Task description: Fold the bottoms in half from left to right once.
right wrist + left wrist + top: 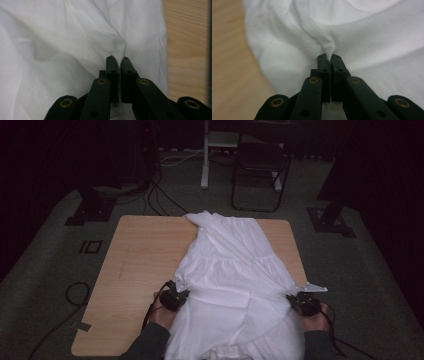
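From the high view, you can see a white dress (235,275) lying spread out on the wooden table (135,255). Its narrow top end points away from you, toward the far edge of the table. Its wide skirt end lies close to you and hangs over the near edge. Your left gripper (176,292) sits at the left edge of the dress, about halfway down it. Your right gripper (300,299) sits at the right edge of the dress, across from the left one. Your hands and dark sleeves come in from the bottom. A grey three-cornered plate sticks out at the top of the right gripper. Behind the table, on the dark floor, stands a black chair (260,165). A black cable (75,295) curls on the floor to the left of the table.

In the left gripper view, your left gripper (328,57) has its two black jaws pressed together. They are pinching a small fold of the white dress (352,32). The cloth bunches up into a little peak right at the tips. The wood of the table (229,62) shows on the left side.

In the right gripper view, your right gripper (117,60) also has its jaws pressed together. A fold of the white dress (62,45) is caught between them, and the cloth rises in a soft bump just at the tips. The wood of the table (187,45) shows on the right side.
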The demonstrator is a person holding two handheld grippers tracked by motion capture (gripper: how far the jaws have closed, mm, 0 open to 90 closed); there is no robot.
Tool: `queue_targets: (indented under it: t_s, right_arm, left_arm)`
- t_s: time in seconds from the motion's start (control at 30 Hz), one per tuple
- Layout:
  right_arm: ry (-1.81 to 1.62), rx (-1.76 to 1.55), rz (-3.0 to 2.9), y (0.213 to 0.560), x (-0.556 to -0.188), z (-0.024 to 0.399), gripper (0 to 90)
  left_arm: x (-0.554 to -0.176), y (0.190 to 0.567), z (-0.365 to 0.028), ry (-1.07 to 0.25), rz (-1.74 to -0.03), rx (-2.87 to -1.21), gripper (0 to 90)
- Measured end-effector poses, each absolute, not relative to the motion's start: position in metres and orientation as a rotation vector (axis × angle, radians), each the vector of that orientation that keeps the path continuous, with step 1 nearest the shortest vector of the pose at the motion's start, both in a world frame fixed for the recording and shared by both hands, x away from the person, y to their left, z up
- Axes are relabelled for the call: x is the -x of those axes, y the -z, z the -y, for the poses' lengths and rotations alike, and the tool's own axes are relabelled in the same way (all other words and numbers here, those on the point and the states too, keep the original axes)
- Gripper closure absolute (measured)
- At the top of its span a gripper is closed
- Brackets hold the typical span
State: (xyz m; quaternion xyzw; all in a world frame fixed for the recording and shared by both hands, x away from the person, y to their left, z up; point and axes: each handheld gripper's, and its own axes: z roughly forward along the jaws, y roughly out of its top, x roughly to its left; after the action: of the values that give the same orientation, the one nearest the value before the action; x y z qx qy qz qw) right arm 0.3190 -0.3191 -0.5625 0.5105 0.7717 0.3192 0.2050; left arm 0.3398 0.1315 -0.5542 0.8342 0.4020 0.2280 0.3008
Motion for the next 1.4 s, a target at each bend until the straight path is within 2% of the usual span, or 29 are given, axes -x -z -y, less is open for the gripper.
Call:
queue_targets:
  t_s: [0.13,0.2,0.27,0.37,0.43,0.47,0.5,0.57,0.63,0.7,0.9,1.1,1.37,1.4]
  right_arm:
    - [-0.891,-1.372,-2.188,0.562,-0.328,0.300,87.0]
    - [-0.886,-1.335,-2.206,0.561,-0.345,0.283,87.1]
    - [-0.886,-1.335,-2.206,0.561,-0.345,0.283,87.1]
    - [-0.919,-1.352,-2.174,0.562,-0.373,0.274,86.9]
    - [-0.924,-1.381,-2.145,0.562,-0.386,0.275,87.0]
    - [-0.918,-1.398,-2.136,0.561,-0.391,0.275,86.7]
    - [-0.905,-1.411,-2.133,0.560,-0.395,0.276,84.1]
    - [-0.853,-1.438,-2.129,0.556,-0.399,0.276,66.4]
    - [-0.868,-1.444,-2.089,0.548,-0.394,0.278,56.8]
    - [-0.942,-1.428,-2.043,0.537,-0.386,0.279,53.1]
    - [-1.062,-1.257,-2.077,0.510,-0.371,0.254,49.6]
    - [-1.084,-1.175,-2.178,0.513,-0.380,0.225,49.9]
    - [-0.988,-1.230,-2.287,0.544,-0.405,0.206,47.2]
    - [-0.951,-1.213,-2.335,0.549,-0.405,0.204,67.9]
  left_arm:
    - [-0.369,0.552,-0.151,-0.661,-1.164,-2.192,88.1]
    - [-0.385,0.550,-0.156,-0.700,-1.203,-2.198,88.1]
    - [-0.392,0.550,-0.158,-0.722,-1.218,-2.198,88.1]
    - [-0.418,0.547,-0.160,-0.751,-1.273,-2.193,87.9]
    - [-0.426,0.546,-0.158,-0.733,-1.286,-2.178,85.1]
    - [-0.427,0.547,-0.158,-0.734,-1.282,-2.166,80.3]
    - [-0.427,0.546,-0.159,-0.726,-1.283,-2.162,74.1]
    - [-0.420,0.542,-0.163,-0.698,-1.280,-2.120,63.1]
    - [-0.408,0.536,-0.170,-0.680,-1.242,-2.077,58.0]
    - [-0.395,0.530,-0.177,-0.657,-1.219,-2.046,55.0]
    - [-0.354,0.525,-0.195,-0.624,-1.188,-2.018,51.5]
    - [-0.325,0.540,-0.209,-0.567,-1.204,-2.036,50.6]
    - [-0.312,0.556,-0.206,-0.464,-1.201,-2.073,50.2]
    - [-0.311,0.558,-0.204,-0.482,-1.191,-2.079,58.3]
